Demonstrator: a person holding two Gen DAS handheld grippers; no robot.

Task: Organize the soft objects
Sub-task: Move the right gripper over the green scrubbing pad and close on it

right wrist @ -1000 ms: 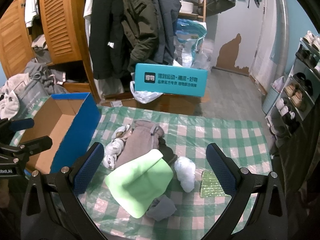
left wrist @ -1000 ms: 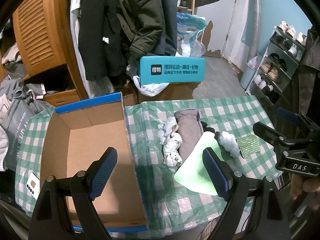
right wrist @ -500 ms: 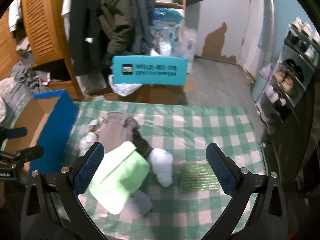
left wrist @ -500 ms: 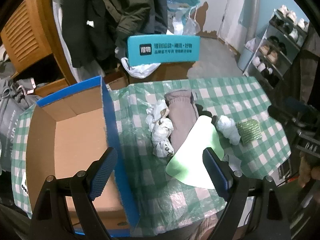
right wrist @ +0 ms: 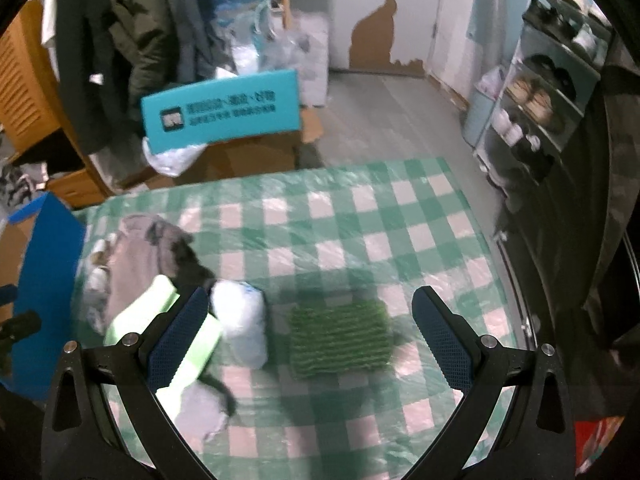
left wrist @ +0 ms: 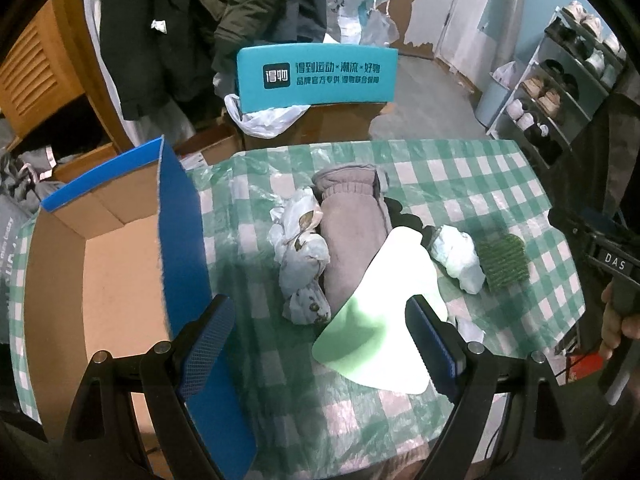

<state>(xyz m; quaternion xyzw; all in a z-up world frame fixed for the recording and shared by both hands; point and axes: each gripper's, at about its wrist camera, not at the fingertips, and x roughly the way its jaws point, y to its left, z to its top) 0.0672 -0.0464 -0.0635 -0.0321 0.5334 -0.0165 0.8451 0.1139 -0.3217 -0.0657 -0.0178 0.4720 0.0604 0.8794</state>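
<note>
Soft items lie on the green checked tablecloth (left wrist: 460,176): a patterned pale cloth bundle (left wrist: 300,256), a grey-brown knit piece (left wrist: 352,236), a light green cloth (left wrist: 384,316), a white wad (left wrist: 460,256) and a green ribbed pad (left wrist: 502,258). An open cardboard box (left wrist: 116,280) with blue outer walls stands at left. My left gripper (left wrist: 316,344) is open above the table's near edge, in front of the bundle and green cloth. My right gripper (right wrist: 308,340) is open over the green pad (right wrist: 340,340), with the white wad (right wrist: 240,320) by its left finger.
A teal printed box (left wrist: 316,76) on cardboard stands beyond the table. Hanging coats (left wrist: 224,20) and a wooden cabinet (left wrist: 32,72) are at back left. A shoe rack (left wrist: 560,80) is at right. A grey scrap (right wrist: 200,408) lies near the table's front edge.
Both grippers have shifted right. The left now sits over the table beside the box wall instead of over the box. The right now frames the green pad.
</note>
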